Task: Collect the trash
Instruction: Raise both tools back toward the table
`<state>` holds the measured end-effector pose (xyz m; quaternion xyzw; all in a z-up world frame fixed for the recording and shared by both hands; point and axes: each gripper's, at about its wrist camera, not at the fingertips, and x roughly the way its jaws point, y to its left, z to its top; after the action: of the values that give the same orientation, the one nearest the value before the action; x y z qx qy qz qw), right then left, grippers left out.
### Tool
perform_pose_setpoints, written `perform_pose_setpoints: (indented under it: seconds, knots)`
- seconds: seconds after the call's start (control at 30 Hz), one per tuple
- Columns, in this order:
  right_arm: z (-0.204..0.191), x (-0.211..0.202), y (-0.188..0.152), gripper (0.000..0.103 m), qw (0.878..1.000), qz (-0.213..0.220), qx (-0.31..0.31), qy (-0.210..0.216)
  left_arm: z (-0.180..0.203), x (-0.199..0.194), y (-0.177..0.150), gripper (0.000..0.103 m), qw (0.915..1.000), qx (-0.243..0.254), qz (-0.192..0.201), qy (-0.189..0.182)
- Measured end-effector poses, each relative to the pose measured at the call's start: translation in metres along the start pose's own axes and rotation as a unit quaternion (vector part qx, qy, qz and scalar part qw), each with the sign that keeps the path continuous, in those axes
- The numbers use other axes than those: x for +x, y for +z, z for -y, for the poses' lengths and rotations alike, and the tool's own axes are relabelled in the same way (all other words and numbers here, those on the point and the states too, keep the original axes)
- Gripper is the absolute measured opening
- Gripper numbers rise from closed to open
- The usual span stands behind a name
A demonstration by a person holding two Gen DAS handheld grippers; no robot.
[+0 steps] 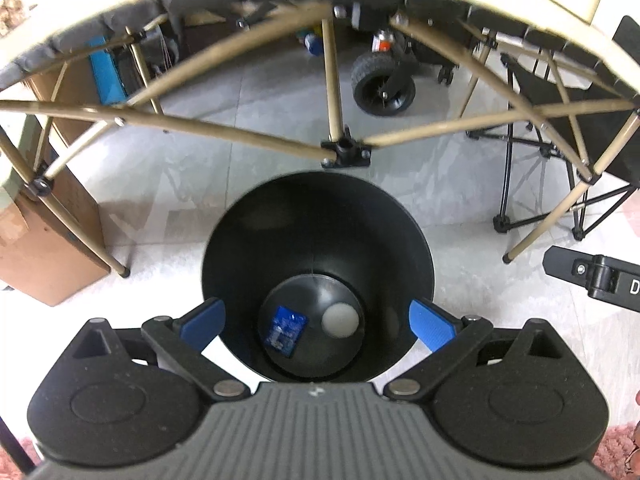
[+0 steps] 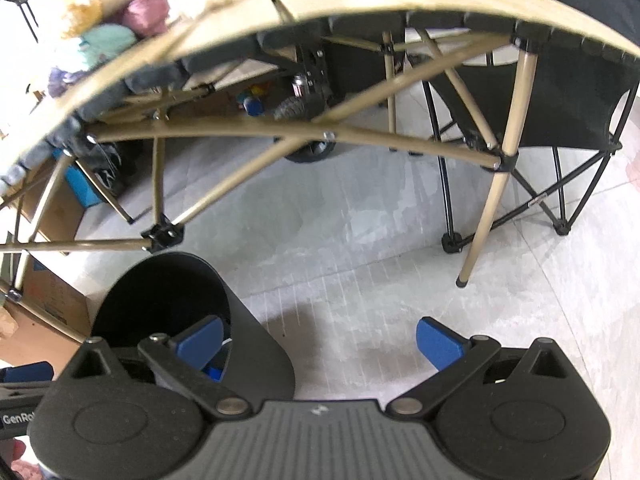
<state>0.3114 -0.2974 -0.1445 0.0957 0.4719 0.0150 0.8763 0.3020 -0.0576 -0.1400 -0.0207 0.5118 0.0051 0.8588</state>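
Observation:
A black round trash bin [image 1: 320, 216] stands on the pale floor in front of the folding table. At its bottom lie a blue wrapper [image 1: 286, 330] and a pale round piece [image 1: 340, 319]. My left gripper [image 1: 318, 322] hovers right over the bin's mouth, open, with nothing between its blue pads [image 1: 430, 326]. In the right wrist view the same bin [image 2: 256, 344] sits at the lower left. My right gripper [image 2: 320, 342] hangs open and empty to the bin's right, over bare floor; its left pad [image 2: 200, 340] overlaps the bin's rim.
A folding table [image 1: 336, 92] with tan legs arches overhead, its foot [image 2: 462, 280] on the floor. A black folding chair [image 2: 560, 120] stands right. Cardboard boxes [image 1: 44, 248] sit left, a wheeled cart [image 1: 382, 84] behind. Plush toys [image 2: 112, 36] lie on the table.

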Motion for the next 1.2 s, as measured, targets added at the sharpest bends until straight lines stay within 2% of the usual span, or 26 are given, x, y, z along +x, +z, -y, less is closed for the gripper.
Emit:
perform_pose_setpoints:
  seconds: [0.23,0.53,0.93,1.2]
  knots:
    - [-0.007,-0.036,0.004,0.103,0.999,0.04,-0.006,0.008,-0.008,-0.035,-0.001,0.101,0.9988,-0.009,0.048,0.0]
    - [-0.014,-0.084,0.02,0.103,0.995,0.1,-0.002,0.024,-0.018,-0.079,0.01,0.101,0.9928,-0.021,0.118,0.003]
    - [-0.03,-0.109,0.058,0.103,0.985,0.165,-0.007,0.043,-0.031,-0.121,0.044,0.101,0.9732,-0.031,0.227,0.019]
    - [-0.049,-0.106,0.089,0.103,0.978,0.2,-0.019,0.057,-0.043,-0.128,0.075,0.101,0.9626,-0.049,0.265,0.026]
